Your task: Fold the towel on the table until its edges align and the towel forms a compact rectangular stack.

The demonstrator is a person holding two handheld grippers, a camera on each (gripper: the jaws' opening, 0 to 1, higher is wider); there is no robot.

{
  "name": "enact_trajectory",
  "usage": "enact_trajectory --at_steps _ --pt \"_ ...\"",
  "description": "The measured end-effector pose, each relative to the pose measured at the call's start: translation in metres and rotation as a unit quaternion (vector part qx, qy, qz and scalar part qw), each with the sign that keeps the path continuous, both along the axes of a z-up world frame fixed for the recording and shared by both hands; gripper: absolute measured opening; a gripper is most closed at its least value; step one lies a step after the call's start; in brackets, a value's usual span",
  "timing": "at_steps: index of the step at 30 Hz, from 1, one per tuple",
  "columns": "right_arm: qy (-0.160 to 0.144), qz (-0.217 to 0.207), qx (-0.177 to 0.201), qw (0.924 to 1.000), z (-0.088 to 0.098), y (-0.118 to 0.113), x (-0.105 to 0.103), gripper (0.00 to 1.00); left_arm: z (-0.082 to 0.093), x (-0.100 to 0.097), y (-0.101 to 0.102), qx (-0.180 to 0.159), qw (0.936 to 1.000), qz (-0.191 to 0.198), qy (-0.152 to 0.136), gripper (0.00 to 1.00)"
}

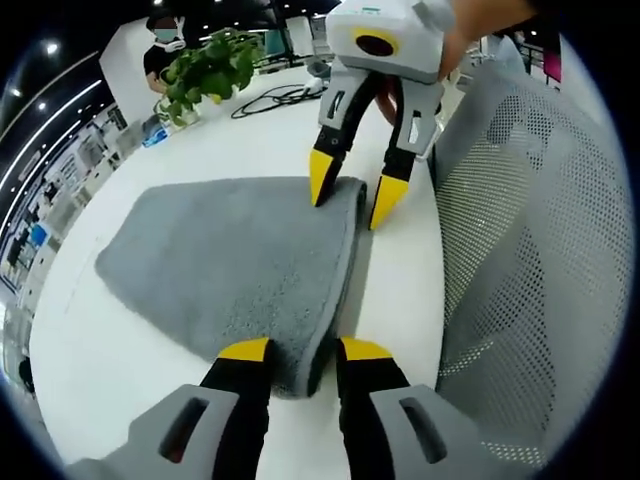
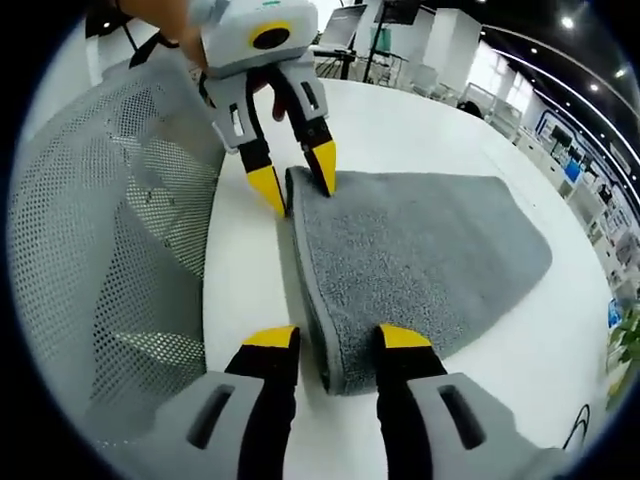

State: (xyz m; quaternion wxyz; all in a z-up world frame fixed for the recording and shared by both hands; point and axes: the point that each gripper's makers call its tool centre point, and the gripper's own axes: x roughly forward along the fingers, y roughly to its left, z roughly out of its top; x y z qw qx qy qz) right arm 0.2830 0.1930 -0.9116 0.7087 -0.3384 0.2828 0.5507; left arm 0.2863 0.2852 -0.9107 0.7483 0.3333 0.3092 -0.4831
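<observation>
White office table (image 1: pixel 150 330) carries a folded grey plush towel (image 1: pixel 230 265); left gripper (image 1: pixel 305 350) and right gripper (image 2: pixel 338 338) straddle its doubled edge, jaws spread, seemingly poised to grip both corners together.

a: bright, even light from small round ceiling lamps (image 2: pixel 567 21), seen at the upper edge of both views. the glossy white table top (image 1: pixel 270 140) looks nearly washed out.

b: shadows are soft. a thin dark one lies along the folded edge of the fluffy grey towel (image 1: pixel 230 260). focus is sharp in the middle, and the towel pile shows clearly.

a: fisheye bending is strong; the grey mesh chair back (image 2: pixel 110 200) curves, and the far room smears small toward the edges.
</observation>
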Motion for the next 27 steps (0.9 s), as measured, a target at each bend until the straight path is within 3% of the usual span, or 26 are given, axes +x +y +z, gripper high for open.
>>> enact_trajectory --at_steps 6,16,21,23,27 --pt "0.002 0.001 0.002 1.0 -0.001 0.002 -0.001 0.28 -0.002 0.002 0.0 -0.002 1.0 0.001 0.003 0.25" --pt "-0.004 -0.011 -0.007 0.9999 -0.002 0.0 0.005 0.12 -0.002 0.002 0.0 -0.007 0.9999 0.01 0.013 0.2" --pt "0.03 -0.044 0.009 0.9985 -0.002 -0.001 0.008 0.07 -0.002 0.004 0.0 -0.006 0.9998 0.015 0.01 0.15" --pt "0.035 -0.043 0.01 0.9984 -0.002 -0.001 0.008 0.07 -0.001 0.004 -0.001 -0.022 0.9984 0.04 0.032 0.12" --pt "0.055 -0.049 0.02 0.9971 -0.001 0.0 0.002 0.06 0.0 0.001 -0.001 -0.023 0.9984 0.035 0.038 0.1"
